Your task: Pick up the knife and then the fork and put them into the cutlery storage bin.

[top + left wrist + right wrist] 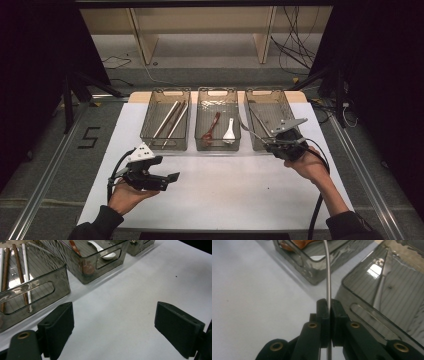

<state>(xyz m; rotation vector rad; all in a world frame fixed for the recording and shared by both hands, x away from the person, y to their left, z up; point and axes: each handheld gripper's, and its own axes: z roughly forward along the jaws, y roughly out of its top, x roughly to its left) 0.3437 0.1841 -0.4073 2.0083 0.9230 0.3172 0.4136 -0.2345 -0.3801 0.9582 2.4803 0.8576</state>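
Note:
My right gripper (270,146) (329,301) is shut on the thin handle of a metal utensil (252,131) (327,270). It holds the utensil at the near left corner of the right clear bin (265,92) (387,322), and the handle runs up and away from the jaws; its far end is cut off in the right gripper view. Another metal utensil (260,120) (383,282) lies inside that bin. My left gripper (172,177) (113,322) hovers over the white table (225,190) near the front left, open with nothing between its jaws.
The left bin (165,146) (37,287) holds several chopsticks (170,120) (23,270). In the middle bin (217,148) (105,262) lie a brown spoon (212,127) (75,247) and a white spoon (229,131) (105,253). Cables and a shelf stand beyond the table.

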